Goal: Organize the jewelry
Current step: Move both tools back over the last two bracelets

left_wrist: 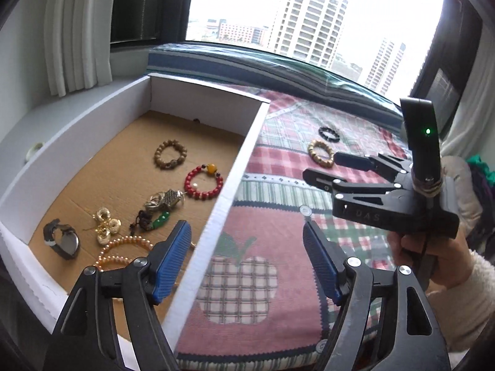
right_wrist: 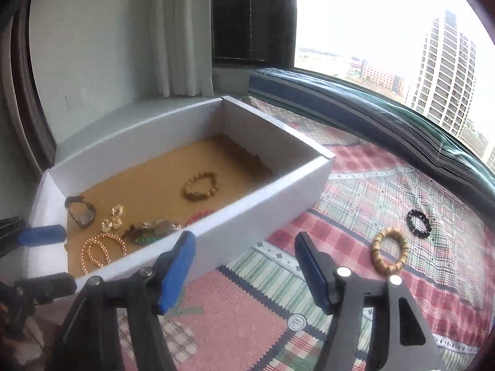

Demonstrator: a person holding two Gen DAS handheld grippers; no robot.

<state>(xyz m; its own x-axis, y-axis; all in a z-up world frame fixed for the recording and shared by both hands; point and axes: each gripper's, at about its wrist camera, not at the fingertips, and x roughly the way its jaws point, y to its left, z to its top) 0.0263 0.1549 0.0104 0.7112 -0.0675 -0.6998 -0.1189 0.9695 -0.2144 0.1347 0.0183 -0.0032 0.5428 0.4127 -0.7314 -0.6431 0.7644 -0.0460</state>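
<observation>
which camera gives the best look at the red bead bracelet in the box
The left wrist view: the red bead bracelet lies whole on the box floor, amber bead visible. In the right wrist view the box wall hides all but a few red beads.

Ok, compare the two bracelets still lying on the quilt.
The black bracelet is dark and glossy; the tan wooden bracelet is pale and matte. The black one is the smaller ring, the tan one wider with thicker beads. The black one lies farther from the white box. Both are beaded loops lying flat on the quilt, outside the box.
</observation>
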